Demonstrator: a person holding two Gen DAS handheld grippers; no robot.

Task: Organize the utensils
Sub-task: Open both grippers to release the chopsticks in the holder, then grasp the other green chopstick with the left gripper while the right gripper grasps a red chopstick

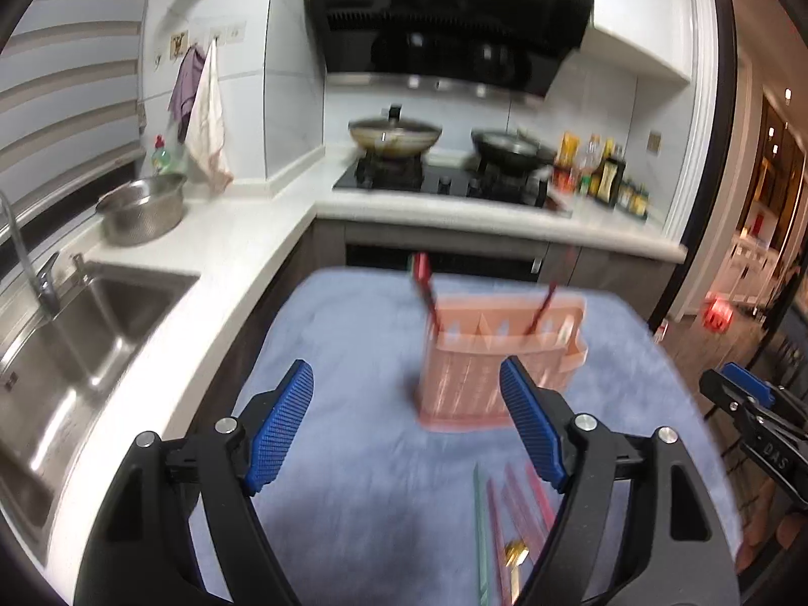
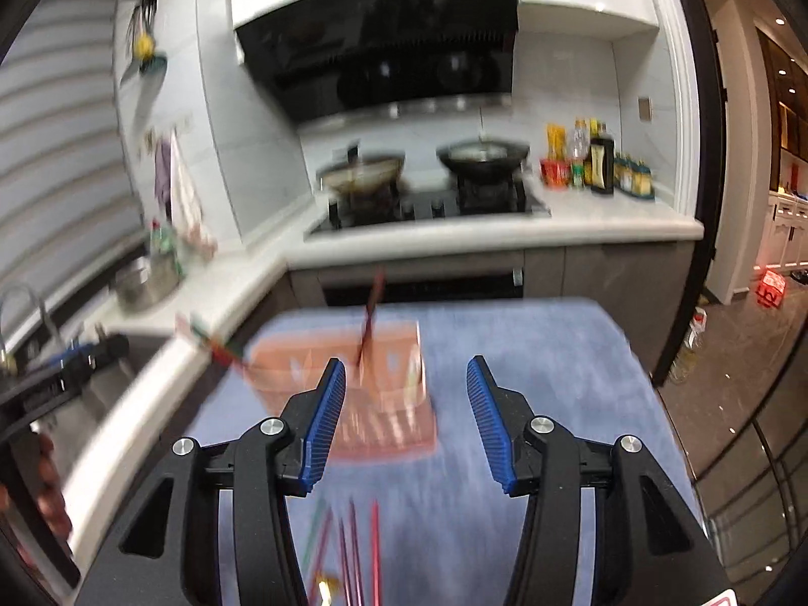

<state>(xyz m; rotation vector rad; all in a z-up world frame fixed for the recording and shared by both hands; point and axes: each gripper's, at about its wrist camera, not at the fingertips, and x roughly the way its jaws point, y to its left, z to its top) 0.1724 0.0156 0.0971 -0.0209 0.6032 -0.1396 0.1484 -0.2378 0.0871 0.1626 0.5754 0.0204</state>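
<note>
Both grippers, left (image 1: 406,424) & right (image 2: 406,421), gape wide w/ nothing held, above the loose chopsticks (image 1: 510,520) lying flat on the near blue cloth (image 1: 353,333), the pink holder (image 1: 497,353) further back; sticks prob. light, stiff, slick, so pinch mid-shaft.

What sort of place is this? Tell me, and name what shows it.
A home kitchen, most likely: a gas hob with two woks under a black range hood, a steel sink set in the white counter, and condiment bottles beside the hob.
</note>
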